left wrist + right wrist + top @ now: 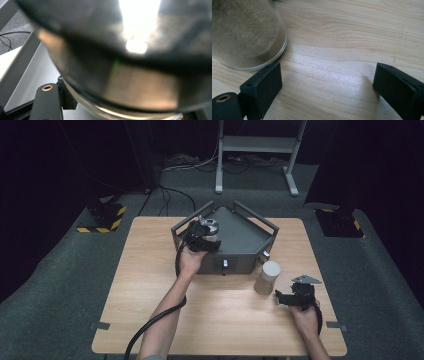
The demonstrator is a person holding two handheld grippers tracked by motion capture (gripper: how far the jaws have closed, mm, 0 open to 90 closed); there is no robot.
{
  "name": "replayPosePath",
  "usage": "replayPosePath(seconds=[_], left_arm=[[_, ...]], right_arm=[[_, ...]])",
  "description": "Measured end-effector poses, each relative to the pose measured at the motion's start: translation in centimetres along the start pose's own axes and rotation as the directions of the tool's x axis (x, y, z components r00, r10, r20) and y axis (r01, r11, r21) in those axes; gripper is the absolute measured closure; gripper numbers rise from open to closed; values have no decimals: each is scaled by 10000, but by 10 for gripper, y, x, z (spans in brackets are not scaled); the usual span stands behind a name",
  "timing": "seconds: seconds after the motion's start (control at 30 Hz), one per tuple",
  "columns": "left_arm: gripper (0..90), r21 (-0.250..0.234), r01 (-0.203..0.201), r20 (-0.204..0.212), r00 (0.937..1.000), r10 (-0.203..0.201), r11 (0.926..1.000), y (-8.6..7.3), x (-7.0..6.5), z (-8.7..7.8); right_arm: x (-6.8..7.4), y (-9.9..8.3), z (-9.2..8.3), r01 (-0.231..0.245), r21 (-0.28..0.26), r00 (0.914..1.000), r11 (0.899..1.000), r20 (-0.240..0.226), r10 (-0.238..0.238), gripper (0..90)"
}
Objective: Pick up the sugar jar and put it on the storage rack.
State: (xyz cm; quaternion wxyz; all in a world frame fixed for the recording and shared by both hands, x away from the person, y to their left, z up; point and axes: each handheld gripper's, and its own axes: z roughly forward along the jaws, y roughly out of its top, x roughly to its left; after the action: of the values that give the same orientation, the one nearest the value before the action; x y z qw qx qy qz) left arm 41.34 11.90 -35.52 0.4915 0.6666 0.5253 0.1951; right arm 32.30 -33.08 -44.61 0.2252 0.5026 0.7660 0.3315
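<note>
One glass jar [120, 82] sits clamped in the left gripper [202, 236] over the one grey metal tray [240, 237]. One frosted cylinder [267, 277] stands on the wooden table [220, 320] just beside the right gripper [327, 87], whose jaws gape wide, empty.

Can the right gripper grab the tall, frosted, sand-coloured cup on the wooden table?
Probably yes. The right gripper is open, and the frosted cup stands just beside its jaws on the wooden table, with nothing between.
</note>
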Motion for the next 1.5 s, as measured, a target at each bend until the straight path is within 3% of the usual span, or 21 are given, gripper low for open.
replayPosePath(seconds=[1.07, 1.3, 1.5], left_arm=[[313, -114, -112, 99, 9999, 113, 9999, -5, 3, -1], [179, -256, -18, 228, 9997, 24, 9997, -9, 7, -5], [130, -421, 59, 276, 9996, -47, 9991, -9, 10, -13]], right_arm=[[0, 0, 0, 13, 2, 10000, 10000, 11, -13, 81], [0, 0, 0, 12, 2, 10000, 10000, 11, -12, 81], [0, 0, 0, 11, 1, 10000, 10000, 10, -11, 81]])
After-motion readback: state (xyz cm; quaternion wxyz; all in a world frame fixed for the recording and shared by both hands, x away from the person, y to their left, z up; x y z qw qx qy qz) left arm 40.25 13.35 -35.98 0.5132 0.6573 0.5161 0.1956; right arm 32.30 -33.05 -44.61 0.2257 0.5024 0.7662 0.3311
